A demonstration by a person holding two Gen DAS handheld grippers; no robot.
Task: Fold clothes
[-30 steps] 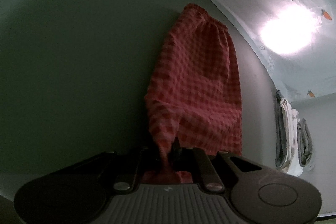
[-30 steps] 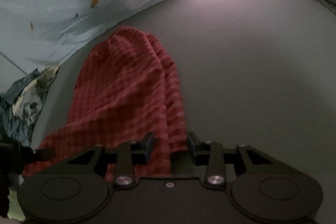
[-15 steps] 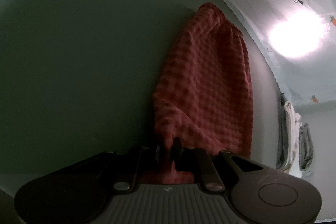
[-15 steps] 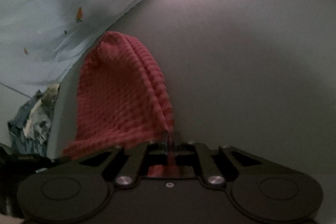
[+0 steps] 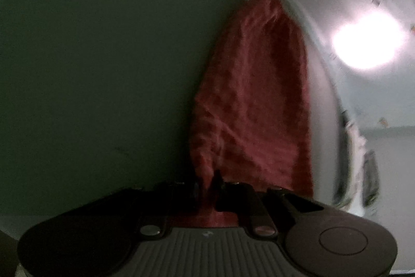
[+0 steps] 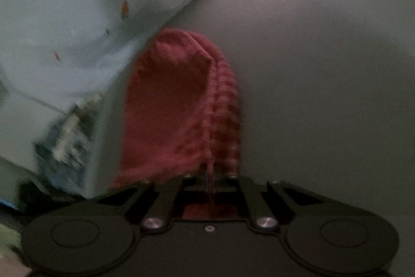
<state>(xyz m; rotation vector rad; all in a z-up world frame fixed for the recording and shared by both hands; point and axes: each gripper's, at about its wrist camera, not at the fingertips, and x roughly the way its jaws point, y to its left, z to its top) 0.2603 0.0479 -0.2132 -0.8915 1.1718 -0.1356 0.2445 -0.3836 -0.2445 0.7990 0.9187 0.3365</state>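
Red checked cloth (image 5: 254,100) hangs pinched in both your grippers: left (image 5: 207,183) clamps one bunched edge, right (image 6: 210,173) another, over the grey table (image 6: 324,69).

A red-and-pink checked garment (image 5: 254,100) hangs stretched lengthwise above a grey table (image 5: 103,69), near the table's edge. Its near end is raised and gathered into narrow folds; its rounded far end reaches down toward the surface. In the right wrist view the cloth (image 6: 181,110) is doubled along a crease.
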